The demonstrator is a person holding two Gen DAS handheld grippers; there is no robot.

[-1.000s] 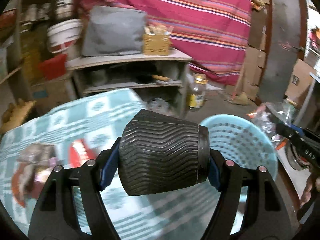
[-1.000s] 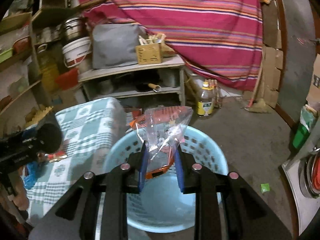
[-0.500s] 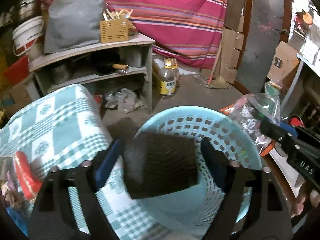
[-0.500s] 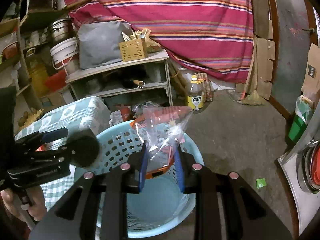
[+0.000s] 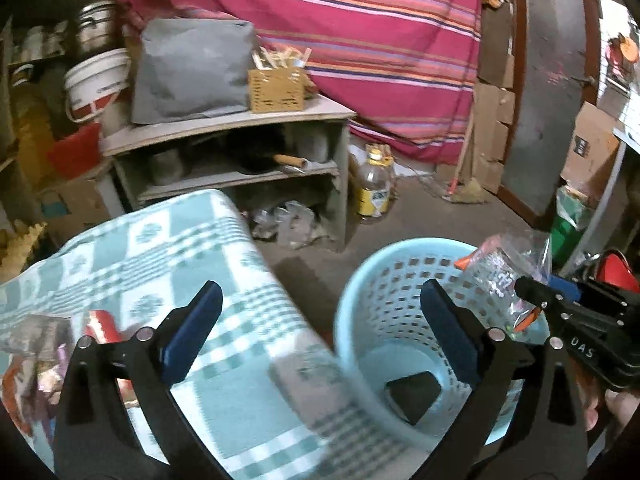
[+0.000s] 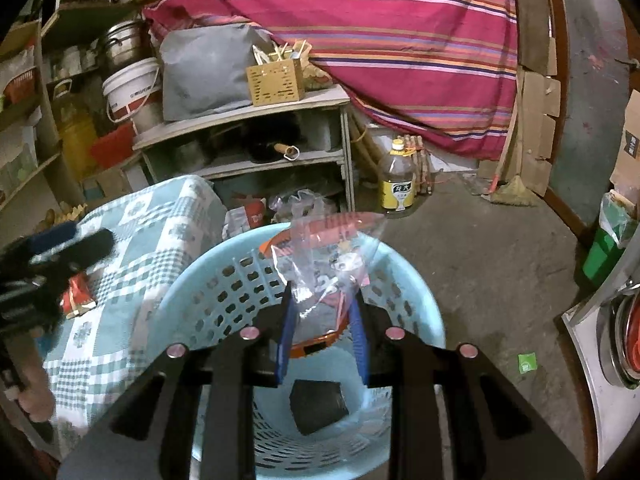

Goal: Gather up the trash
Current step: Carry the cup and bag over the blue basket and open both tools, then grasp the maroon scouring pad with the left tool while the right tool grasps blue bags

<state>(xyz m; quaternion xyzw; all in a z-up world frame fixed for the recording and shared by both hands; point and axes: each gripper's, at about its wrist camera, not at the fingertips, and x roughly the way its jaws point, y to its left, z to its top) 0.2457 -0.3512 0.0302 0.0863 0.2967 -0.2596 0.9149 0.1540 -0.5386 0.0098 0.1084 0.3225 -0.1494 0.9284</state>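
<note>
A light blue plastic basket (image 5: 360,300) stands on the floor beside the checked table; it also shows in the right wrist view (image 6: 208,280). A black ribbed cup (image 5: 414,394) lies on the basket's bottom, also seen from the right wrist (image 6: 318,404). My left gripper (image 5: 320,312) is open and empty, above the table edge and the basket's left rim. My right gripper (image 6: 322,312) is shut on a clear plastic wrapper with orange print (image 6: 324,256) and holds it over the basket. That wrapper (image 5: 504,272) shows at the basket's right rim in the left wrist view.
The table with a teal checked cloth (image 5: 160,248) carries red and mixed wrappers (image 5: 100,328) at its left. A grey shelf unit (image 5: 224,136) stands behind, and an oil bottle (image 5: 372,188) stands on the floor. A green scrap (image 6: 527,362) lies on the floor at right.
My left gripper opened and let go of the black cup, which dropped to the basket's bottom. The left gripper has swung back toward the table. The right gripper still holds the wrapper over the basket.
</note>
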